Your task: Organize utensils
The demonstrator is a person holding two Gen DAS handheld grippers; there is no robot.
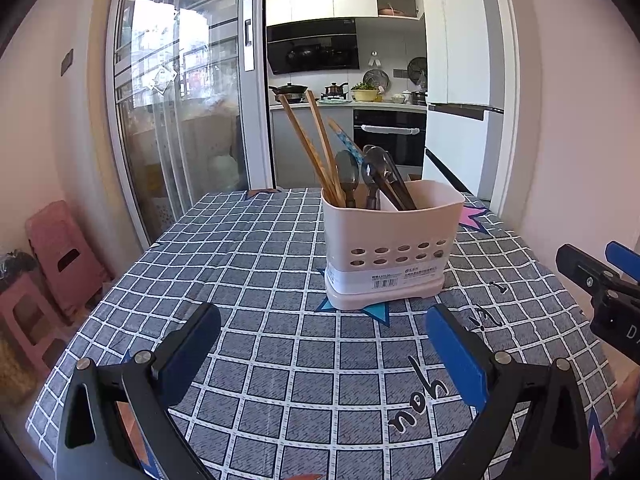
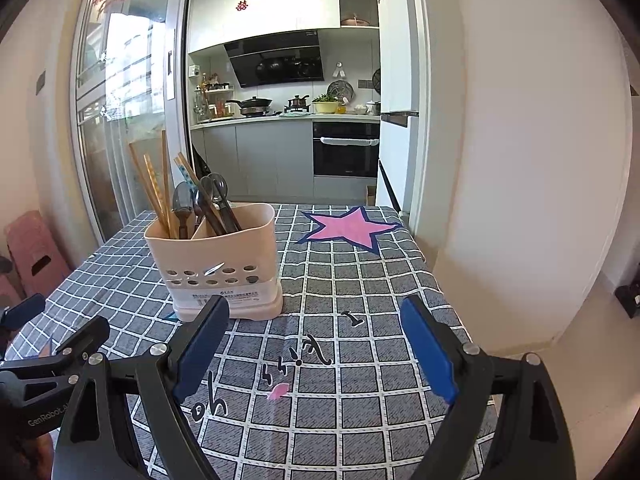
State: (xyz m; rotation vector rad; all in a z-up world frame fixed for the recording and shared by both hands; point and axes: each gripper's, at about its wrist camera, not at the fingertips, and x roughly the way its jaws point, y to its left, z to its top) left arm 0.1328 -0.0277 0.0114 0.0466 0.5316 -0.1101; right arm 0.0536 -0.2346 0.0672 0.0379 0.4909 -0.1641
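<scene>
Left hand-held gripper (image 1: pixel 322 354): blue pads wide apart, nothing between them, hovering over the worktop (image 1: pixel 256 360). Right hand-held gripper (image 2: pixel 314 346): pads also wide apart and empty, its left finger overlapping the caddy's base corner in the right wrist view; contact cannot be told.

Worktop covered by a grey-blue cloth with a white grid, black lettering and printed stars. A pink star (image 2: pixel 348 226) lies toward the far right corner. A small pink scrap (image 2: pixel 277 391) sits on the cloth between the right gripper's fingers.

Caddy (image 1: pixel 390 240): cream plastic, upright, just beyond the grippers near mid-worktop, two rows of oval holes low on its front, a label below them. A divider splits it into compartments. Chopsticks (image 1: pixel 310 144) lean left out of the left compartment. Spoons (image 1: pixel 347 172) stand bowl-up at about the divider; which compartment each is in I cannot tell. Nothing loose on the cloth but the scrap.

Left of the worktop: pink stools (image 1: pixel 60 256) against the wall. Behind them a sliding glass door (image 1: pixel 176 92), bright with reflections.

Beyond the far edge: a kitchen through the doorway. Built-in oven (image 2: pixel 346 152), grey cabinets, pans on the hob, black hood (image 2: pixel 276 60), white upper cupboards with red paper cuts. White fridge (image 1: pixel 460 80) at the right.
</scene>
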